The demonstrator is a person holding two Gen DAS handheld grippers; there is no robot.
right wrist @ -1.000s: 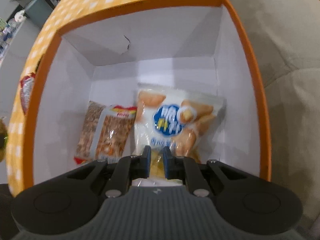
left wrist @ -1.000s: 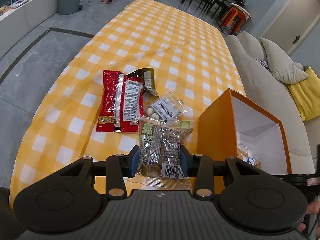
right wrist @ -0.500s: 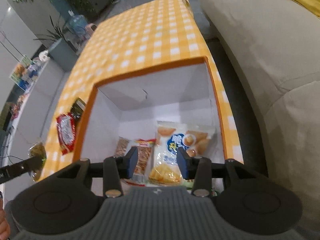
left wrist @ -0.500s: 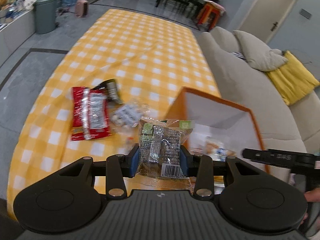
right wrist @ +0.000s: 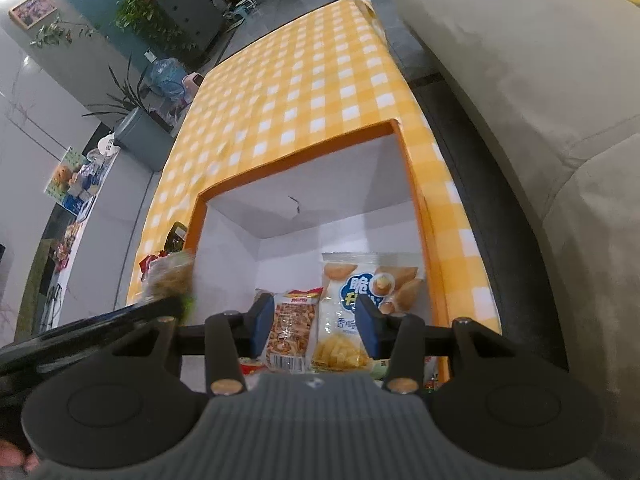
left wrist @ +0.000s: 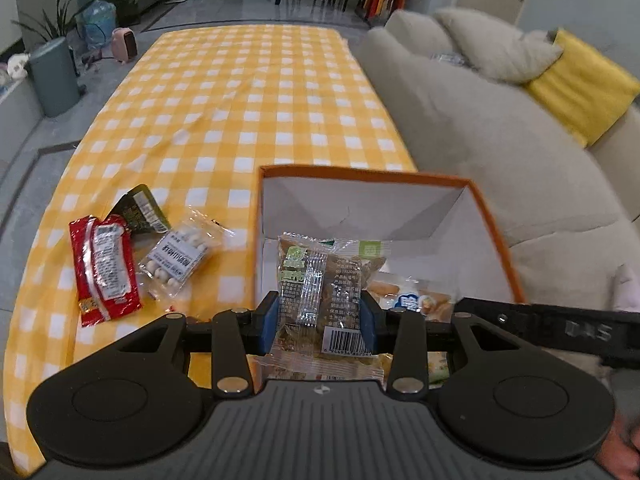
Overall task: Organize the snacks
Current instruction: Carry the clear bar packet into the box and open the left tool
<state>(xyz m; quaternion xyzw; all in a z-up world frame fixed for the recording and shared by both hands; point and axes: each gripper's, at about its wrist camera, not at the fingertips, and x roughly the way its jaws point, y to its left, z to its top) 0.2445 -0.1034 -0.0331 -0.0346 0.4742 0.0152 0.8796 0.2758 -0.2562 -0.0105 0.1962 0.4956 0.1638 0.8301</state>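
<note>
Snacks are lying partly inside the orange box (left wrist: 492, 232) and partly loose on the yellow checked tablecloth (left wrist: 240, 92). The left gripper (left wrist: 319, 322) is clamping a clear-wrapped brown snack packet (left wrist: 320, 284) between its blue pads, holding it upright over the near left corner of the box. The right gripper (right wrist: 316, 324) is hanging above the open box with its jaws parted and nothing between them; they have just been opening. Below it, on the white floor of the box, a nut packet (right wrist: 290, 328) is lying along the near wall, and a white chips bag (right wrist: 360, 300) is lying just beside it, toward the right wall. Outside the box, near the tablecloth's left edge, a red packet (left wrist: 104, 270) is lying flat, with a dark green packet (left wrist: 140, 210) touching its far end and a clear pouch of white candies (left wrist: 180, 258) just beside it, between the red packet and the box's left wall. A grey sofa (left wrist: 480, 120) is running along the table's right edge, carrying a yellow cushion (left wrist: 580, 88).
</note>
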